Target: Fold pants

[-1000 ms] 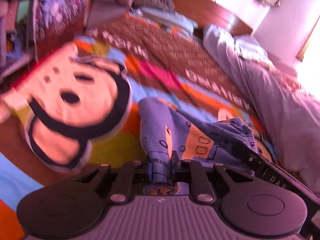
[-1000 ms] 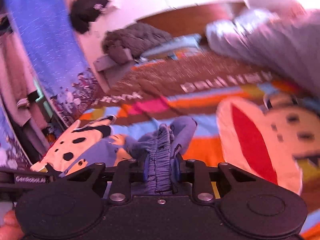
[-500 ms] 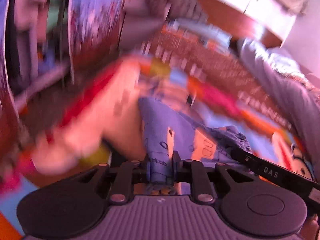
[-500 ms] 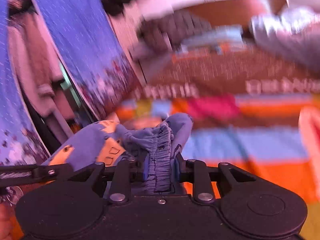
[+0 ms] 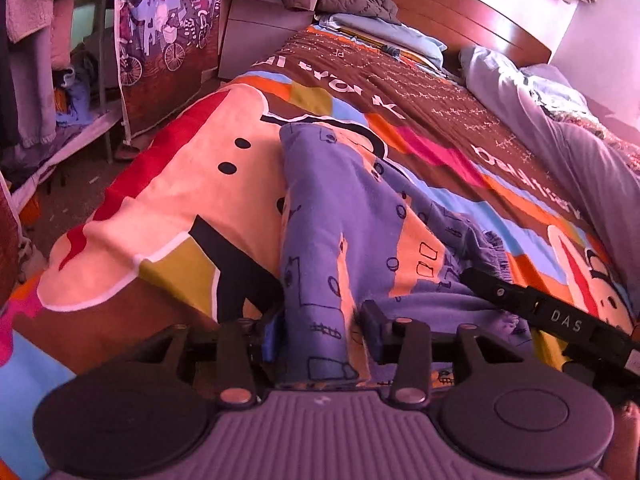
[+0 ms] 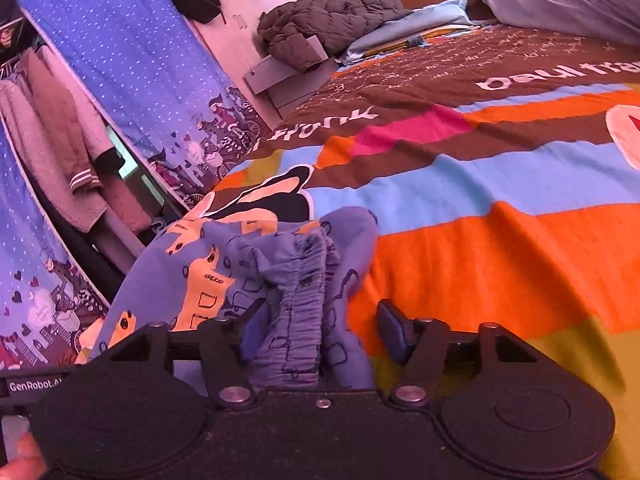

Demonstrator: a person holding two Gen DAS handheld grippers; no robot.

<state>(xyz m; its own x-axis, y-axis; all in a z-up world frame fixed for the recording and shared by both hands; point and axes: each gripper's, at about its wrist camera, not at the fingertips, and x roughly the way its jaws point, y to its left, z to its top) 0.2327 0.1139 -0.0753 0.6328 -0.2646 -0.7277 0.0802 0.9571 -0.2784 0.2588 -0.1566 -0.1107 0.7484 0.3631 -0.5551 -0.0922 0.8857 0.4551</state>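
Pants [image 5: 332, 216] in blue-purple cloth with orange blocks and black doodles lie on the bed [image 5: 460, 136], stretched along the near side of its bright cartoon-print blanket [image 5: 192, 200]. We order the rest by size. That blanket covers the whole mattress in brown, orange, pink and pale blue bands, with white lettering across the brown part. A wooden headboard [image 5: 472, 20] runs behind it, and a rumpled pale duvet [image 5: 568, 148] lies along the far edge. A blue dotted curtain [image 6: 132, 64] with a printed street scene hangs beside the bed. Next to it a white nightstand [image 5: 256, 28] carries a dark quilted jacket [image 6: 328, 20], which spills toward the folded pale blue bedding by the headboard.

In our left wrist view one trouser leg runs away from the camera, flat on the blanket, while the gathered waistband bunches to the right. Our left gripper [image 5: 320, 332] has its jaws apart and opening; the leg end lies between them, and the pads seem to stand just clear of the cloth, though its left edge comes so close to one pad that we cannot be fully sure. Our right gripper [image 6: 324, 326] likewise has its jaws apart and opening. The elastic waistband sits heaped between them nearer the left pad, with a clear gap to the right pad
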